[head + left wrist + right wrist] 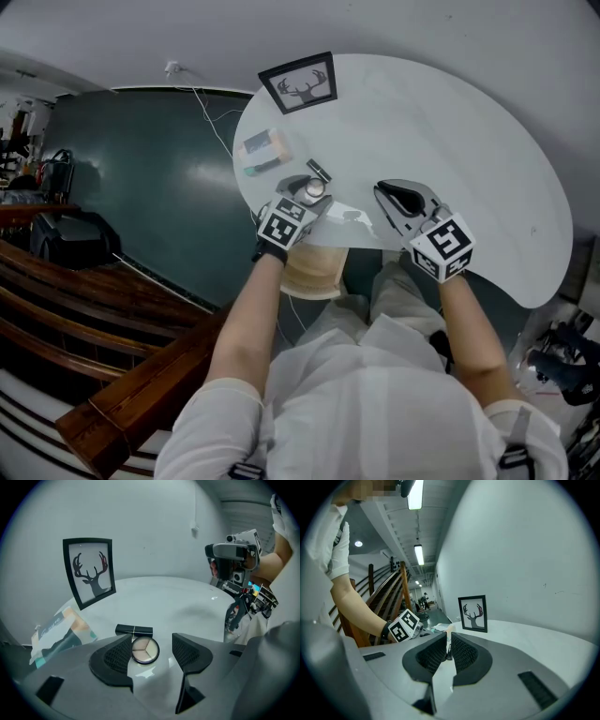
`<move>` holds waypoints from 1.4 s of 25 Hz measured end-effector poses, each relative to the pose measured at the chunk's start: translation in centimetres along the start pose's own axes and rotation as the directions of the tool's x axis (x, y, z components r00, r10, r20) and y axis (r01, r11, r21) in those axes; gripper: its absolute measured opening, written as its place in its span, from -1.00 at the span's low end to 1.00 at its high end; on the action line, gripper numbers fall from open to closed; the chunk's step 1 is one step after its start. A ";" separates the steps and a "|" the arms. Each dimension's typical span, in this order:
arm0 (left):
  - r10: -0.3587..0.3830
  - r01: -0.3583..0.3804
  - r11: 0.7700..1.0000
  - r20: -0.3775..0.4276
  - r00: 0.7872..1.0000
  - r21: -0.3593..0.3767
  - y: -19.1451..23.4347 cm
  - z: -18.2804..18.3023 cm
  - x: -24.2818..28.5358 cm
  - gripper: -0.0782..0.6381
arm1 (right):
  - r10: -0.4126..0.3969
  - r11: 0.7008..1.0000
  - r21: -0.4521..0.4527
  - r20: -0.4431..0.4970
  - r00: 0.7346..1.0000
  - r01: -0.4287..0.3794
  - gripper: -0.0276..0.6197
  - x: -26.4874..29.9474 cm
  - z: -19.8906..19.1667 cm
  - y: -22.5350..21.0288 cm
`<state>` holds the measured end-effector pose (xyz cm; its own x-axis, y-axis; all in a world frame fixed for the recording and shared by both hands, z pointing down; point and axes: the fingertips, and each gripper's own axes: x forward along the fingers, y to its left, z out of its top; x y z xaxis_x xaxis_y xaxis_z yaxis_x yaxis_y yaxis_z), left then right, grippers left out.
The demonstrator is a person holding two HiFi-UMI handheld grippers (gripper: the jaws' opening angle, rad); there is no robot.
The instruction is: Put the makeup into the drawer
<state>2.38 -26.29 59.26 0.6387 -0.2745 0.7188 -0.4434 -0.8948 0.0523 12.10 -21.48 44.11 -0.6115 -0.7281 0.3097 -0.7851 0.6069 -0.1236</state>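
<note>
Here, the left gripper [151,641] is held low over the white table [187,606], pointing steeply down, with its jaws spread wide. Between them a round makeup compact [145,650], open on three pale shades, lies flat on the tabletop. It sits close against one jaw, though whether it touches cannot be told, and it is clear of the other jaw. It is therefore not gripped.

Just beyond the compact a black tube [134,630] lies on its side, almost touching the compact's far rim. Further out, toward the table's left edge, a pale packet [61,632] with teal and peach print is laid flat. At the far edge a framed picture [89,571] of a stag's head in a black frame is stood upright.

The right gripper [449,641] is held over the near part of the table, well apart from the left one. Its jaws are drawn almost together, with only a thin slit left between the pads, and nothing is held in them.

Below the table's near edge, under the left forearm, a pale wooden thing [314,270] can be seen. Whether it is the drawer cannot be told.
</note>
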 end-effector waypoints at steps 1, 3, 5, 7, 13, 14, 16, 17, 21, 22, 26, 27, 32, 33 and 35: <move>0.005 -0.004 1.000 -0.014 1.000 0.003 0.1 -0.2 0.2 -0.05 | 0.001 1.000 0.000 -0.001 1.000 -0.001 -0.88 -0.1 0.0 0.0; 0.017 -0.017 1.000 -0.038 0.999 0.008 0.4 -0.5 0.5 -0.05 | 0.004 1.000 0.001 -0.001 1.000 -0.004 -0.88 -0.2 -0.1 0.1; 0.026 -0.025 1.000 -0.062 0.998 0.010 0.5 -0.9 1.0 -0.05 | 0.006 1.000 0.002 -0.001 1.000 -0.006 -0.88 -0.4 -0.2 0.2; 0.027 -0.026 1.000 -0.085 0.996 0.011 0.6 -1.2 1.4 -0.05 | 0.006 1.000 0.000 -0.002 1.000 -0.006 -0.88 -0.6 -0.2 0.2; 0.047 -0.044 0.999 -0.121 0.992 0.027 0.9 -1.7 2.1 -0.05 | 0.003 1.000 0.002 -0.008 1.000 -0.003 -0.88 -1.3 -0.3 0.1; 0.049 -0.046 0.999 -0.126 0.991 0.028 1.0 -1.8 2.2 -0.05 | 0.001 1.000 0.002 -0.010 1.000 -0.001 -0.88 -1.4 -0.3 0.1; 0.049 -0.047 0.999 -0.133 0.990 0.022 1.0 -2.0 2.2 -0.05 | 0.000 1.000 -0.001 -0.013 1.000 0.000 -0.88 -1.6 -0.4 0.1; 0.049 -0.047 0.999 -0.131 0.990 0.018 1.0 -2.0 2.2 -0.05 | -0.001 1.000 -0.002 -0.015 1.000 0.001 -0.88 -1.6 -0.4 0.1; 0.054 -0.054 0.999 -0.114 0.992 0.004 1.2 -2.0 2.1 -0.11 | 0.001 1.000 -0.004 -0.021 1.000 -0.001 -0.88 -1.7 -0.6 0.2; 0.054 -0.054 0.999 -0.109 0.993 0.005 1.1 -2.1 2.1 -0.11 | 0.003 1.000 -0.005 -0.022 1.000 -0.003 -0.88 -1.6 -0.6 0.3; 0.066 -0.066 0.998 -0.104 0.992 0.002 0.7 -2.4 1.5 -0.12 | 0.012 1.000 -0.012 -0.025 1.000 -0.012 -0.88 -1.4 -0.4 0.7; 0.069 -0.070 0.998 -0.100 0.993 -0.004 0.6 -2.5 1.2 -0.12 | 0.015 1.000 -0.014 -0.025 1.000 -0.015 -0.88 -1.3 -0.3 0.9; 0.080 -0.081 0.997 -0.058 0.995 -0.019 -0.2 -3.1 -0.3 -0.12 | 0.038 0.999 -0.020 -0.030 0.999 -0.039 -0.88 -0.7 -0.3 1.9; 0.081 -0.083 0.996 -0.054 0.995 -0.023 -0.5 -3.3 -0.7 -0.12 | 0.044 0.999 -0.021 -0.032 0.999 -0.044 -0.88 -0.6 -0.4 2.2; 0.086 -0.087 0.996 -0.046 0.995 -0.029 -0.9 -3.9 -1.6 -0.12 | 0.055 0.998 -0.024 -0.035 0.998 -0.056 -0.88 -0.2 -0.4 2.8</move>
<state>-0.69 -23.69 60.75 0.5688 -0.3341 0.7516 -0.5157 -0.8567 0.0094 10.09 -19.53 44.04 -0.6499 -0.6820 0.3354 -0.7472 0.6540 -0.1180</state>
